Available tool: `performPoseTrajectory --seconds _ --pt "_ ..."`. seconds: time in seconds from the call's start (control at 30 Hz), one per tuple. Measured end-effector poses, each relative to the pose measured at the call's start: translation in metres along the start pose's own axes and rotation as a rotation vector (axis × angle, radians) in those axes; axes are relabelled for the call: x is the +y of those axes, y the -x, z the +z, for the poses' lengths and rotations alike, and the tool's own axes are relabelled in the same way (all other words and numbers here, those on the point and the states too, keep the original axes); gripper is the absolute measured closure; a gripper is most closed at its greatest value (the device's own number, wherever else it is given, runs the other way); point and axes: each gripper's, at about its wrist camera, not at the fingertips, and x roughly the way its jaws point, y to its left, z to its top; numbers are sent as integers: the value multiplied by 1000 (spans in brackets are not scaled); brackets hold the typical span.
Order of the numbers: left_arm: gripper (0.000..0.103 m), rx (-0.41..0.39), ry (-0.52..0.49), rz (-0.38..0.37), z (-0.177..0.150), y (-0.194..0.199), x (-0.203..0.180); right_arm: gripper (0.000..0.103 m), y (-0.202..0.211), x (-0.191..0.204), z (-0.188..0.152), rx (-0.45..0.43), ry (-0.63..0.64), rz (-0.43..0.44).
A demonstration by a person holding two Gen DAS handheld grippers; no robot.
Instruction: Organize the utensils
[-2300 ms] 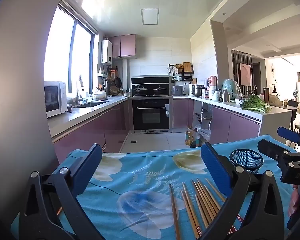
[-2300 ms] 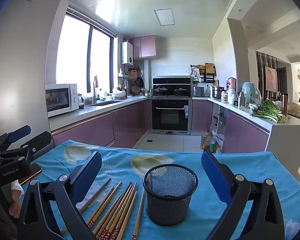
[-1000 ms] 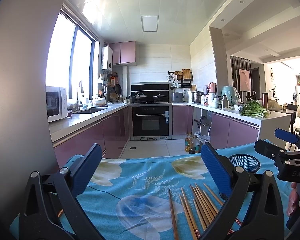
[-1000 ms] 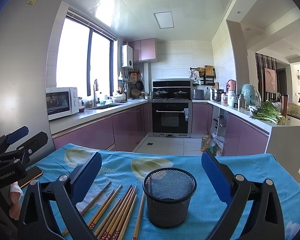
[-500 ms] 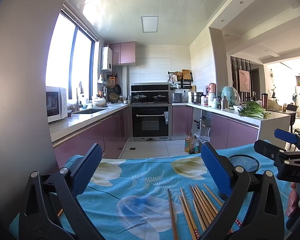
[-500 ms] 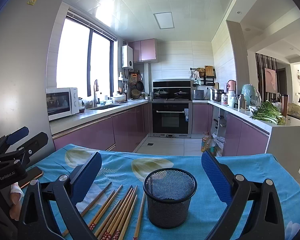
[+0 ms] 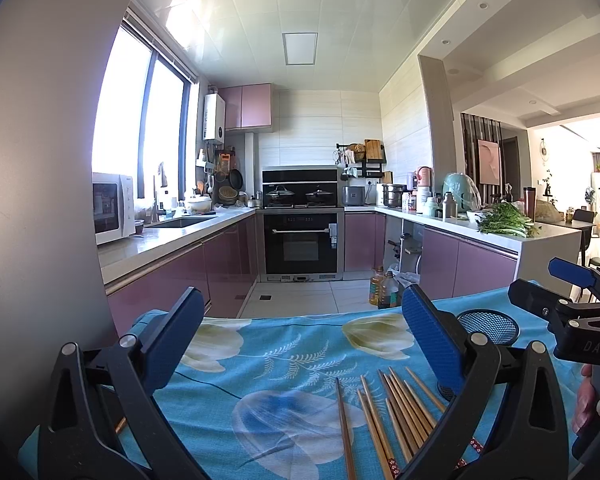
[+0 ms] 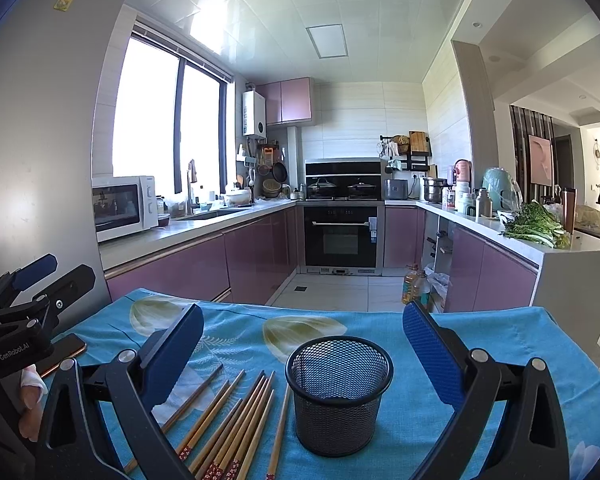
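Slim brown wooden chopsticks [image 8: 236, 428] fanned flat near the tabletop's near edge, just left of upright round black wire-mesh cup [image 8: 339, 392]. Left gripper [image 7: 300, 344] and right gripper [image 8: 300, 354] spread wide, empty, blue textured pads [image 8: 432, 356] above floral turquoise tablecloth [image 8: 492, 336].

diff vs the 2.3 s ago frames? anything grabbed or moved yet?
Nothing grabbed. Both cameras tipped slightly upward early on, then held. The left gripper and right gripper are open and empty as before. The chopsticks lie loose on the blue floral tablecloth beside the empty mesh cup, unmoved.
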Motion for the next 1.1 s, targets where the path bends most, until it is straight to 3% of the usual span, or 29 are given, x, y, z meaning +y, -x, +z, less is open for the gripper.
performPoseTrajectory --seconds 1.1 --pt "6 -3 0 0 -1 1 0 6 1 0 -1 -2 -7 -3"
